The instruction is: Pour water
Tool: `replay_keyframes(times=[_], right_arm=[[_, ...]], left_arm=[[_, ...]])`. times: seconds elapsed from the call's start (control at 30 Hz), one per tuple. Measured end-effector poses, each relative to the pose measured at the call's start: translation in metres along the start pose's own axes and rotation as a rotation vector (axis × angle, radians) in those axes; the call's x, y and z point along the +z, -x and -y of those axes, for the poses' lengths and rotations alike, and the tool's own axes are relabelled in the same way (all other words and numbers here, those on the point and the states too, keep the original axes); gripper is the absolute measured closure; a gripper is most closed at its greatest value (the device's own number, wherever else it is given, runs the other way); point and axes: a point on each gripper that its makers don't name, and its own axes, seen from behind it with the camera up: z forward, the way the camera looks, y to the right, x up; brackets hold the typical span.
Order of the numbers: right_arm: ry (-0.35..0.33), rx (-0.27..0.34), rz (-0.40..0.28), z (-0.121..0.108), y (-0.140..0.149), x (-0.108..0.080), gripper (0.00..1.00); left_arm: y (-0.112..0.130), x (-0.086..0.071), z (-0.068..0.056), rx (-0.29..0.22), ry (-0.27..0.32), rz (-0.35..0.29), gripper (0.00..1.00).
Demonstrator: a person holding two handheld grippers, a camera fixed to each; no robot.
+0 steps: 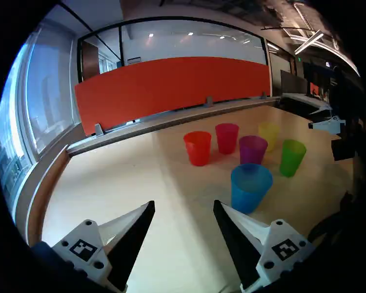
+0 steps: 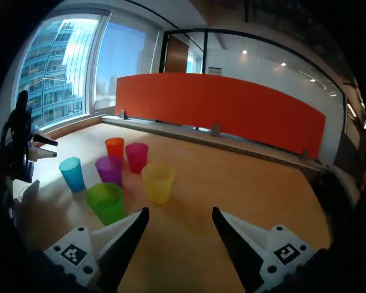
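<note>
As the left tool (image 1: 183, 202) gapes, the blue cup (image 1: 251, 187) stands upright.

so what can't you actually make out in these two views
- Water in the cups: the left gripper view sees the blue cup and its neighbours at a low angle, and tinted walls hide any level.
- Orange cup, right gripper view: lower part hidden behind the purple cup.
- Left hand-held gripper, right gripper view: backlit at the left edge, and the hand holding it is just a dark silhouette.

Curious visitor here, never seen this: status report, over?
Left tool open, right tool open, both empty. Six cups grouped on table, untouched. No obstruction seen.
</note>
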Motion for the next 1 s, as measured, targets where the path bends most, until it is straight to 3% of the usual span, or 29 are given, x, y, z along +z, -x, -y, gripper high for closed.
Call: replay_keyframes(times=[0.47,0.73,1.0], right_arm=[[0.169,0.103,-0.136,-0.021,-0.027,-0.007,0.00],[0.271,0.136,-0.231,-0.035,-0.050,-0.018,0.00],[0.313,0.143,-0.289,-0.035,-0.064,-0.026,0.00]], left_arm=[[-0.026,-0.014,0.022,-0.140,-0.151,-0.161,0.12],[-0.040,-0.026,0.036,-0.179,-0.236,-0.230,0.12],[-0.054,-0.034,0.036,-0.198,-0.265,-0.282,0.11]])
